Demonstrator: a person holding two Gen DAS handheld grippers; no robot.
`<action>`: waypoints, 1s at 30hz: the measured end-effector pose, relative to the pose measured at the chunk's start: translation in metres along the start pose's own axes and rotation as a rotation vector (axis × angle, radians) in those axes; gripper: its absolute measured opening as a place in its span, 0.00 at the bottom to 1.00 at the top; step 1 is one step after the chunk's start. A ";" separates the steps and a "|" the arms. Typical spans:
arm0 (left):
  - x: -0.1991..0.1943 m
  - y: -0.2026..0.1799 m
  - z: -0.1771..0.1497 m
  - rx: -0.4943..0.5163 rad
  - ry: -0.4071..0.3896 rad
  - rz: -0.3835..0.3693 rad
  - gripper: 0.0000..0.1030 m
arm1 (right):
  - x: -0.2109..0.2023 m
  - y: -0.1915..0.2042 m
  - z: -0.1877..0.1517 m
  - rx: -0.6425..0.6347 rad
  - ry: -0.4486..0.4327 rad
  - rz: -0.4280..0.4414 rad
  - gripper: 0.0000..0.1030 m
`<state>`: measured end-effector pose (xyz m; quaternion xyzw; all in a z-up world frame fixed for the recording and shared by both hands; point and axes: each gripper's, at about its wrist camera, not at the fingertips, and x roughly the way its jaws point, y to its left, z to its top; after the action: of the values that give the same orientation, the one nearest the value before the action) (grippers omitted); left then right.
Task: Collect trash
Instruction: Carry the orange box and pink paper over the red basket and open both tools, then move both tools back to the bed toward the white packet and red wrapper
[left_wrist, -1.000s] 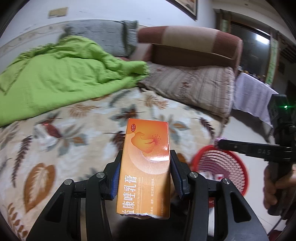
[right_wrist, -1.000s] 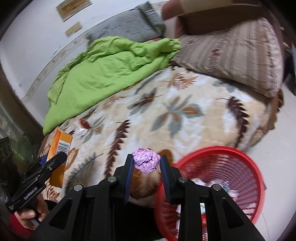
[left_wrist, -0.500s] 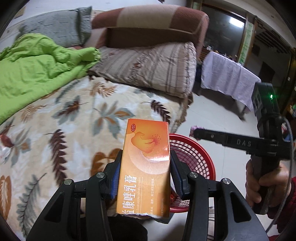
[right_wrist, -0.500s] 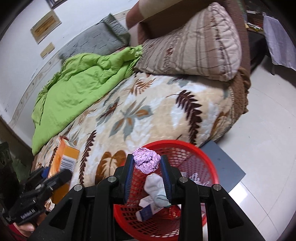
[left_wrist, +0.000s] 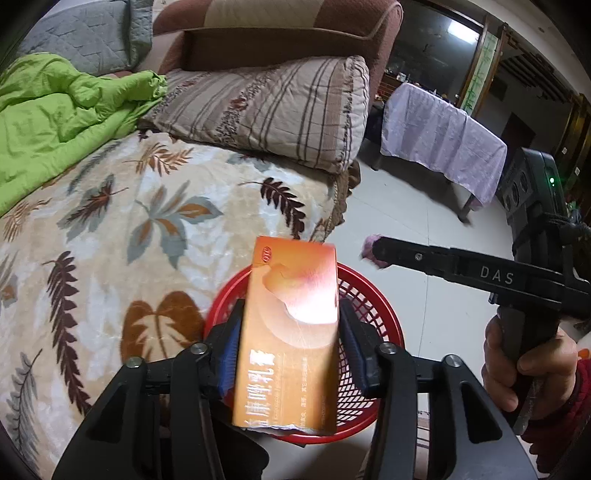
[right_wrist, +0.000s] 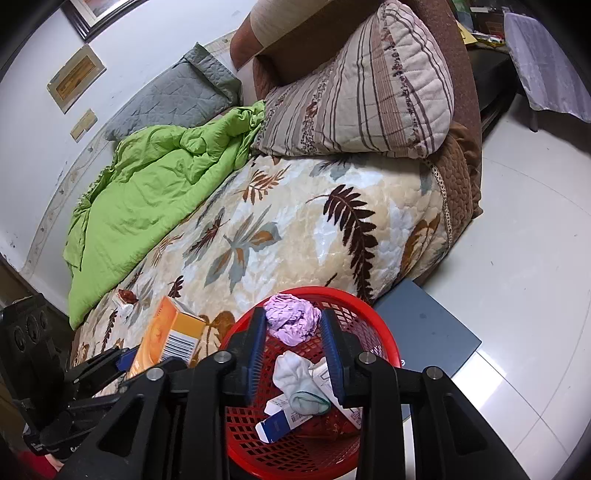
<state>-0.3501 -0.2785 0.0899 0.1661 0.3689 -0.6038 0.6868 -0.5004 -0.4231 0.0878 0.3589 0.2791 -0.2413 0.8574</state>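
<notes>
An orange medicine box stands upright between the jaws of my left gripper, above the red mesh basket. Those jaws are opening, slim gaps show beside the box, and its lower print is smeared. In the right wrist view my right gripper hangs over the same basket with a crumpled purple paper wad between its fingers. Its jaws are opening too, with the wad still touching both pads. The left gripper with the box shows at lower left there.
The basket sits on the tiled floor against the bed's leaf-print blanket and holds a white sock and a blue-and-white carton. A green quilt, a striped pillow, a grey mat and a cloth-covered table surround it.
Both grippers swung from over the bed to above the red basket. Both pairs of jaws now stand a little wider around the box and the wad.
</notes>
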 end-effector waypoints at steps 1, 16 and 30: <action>0.000 -0.001 0.000 -0.001 0.000 0.002 0.57 | 0.000 -0.001 0.001 0.003 -0.002 0.000 0.45; -0.022 0.017 -0.004 -0.040 -0.045 0.044 0.59 | 0.003 0.016 0.001 -0.020 0.006 0.021 0.51; -0.080 0.087 -0.016 -0.193 -0.124 0.173 0.60 | 0.035 0.094 -0.003 -0.156 0.063 0.131 0.51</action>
<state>-0.2715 -0.1924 0.1171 0.0926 0.3663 -0.5133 0.7705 -0.4180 -0.3698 0.1082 0.3160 0.2998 -0.1508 0.8874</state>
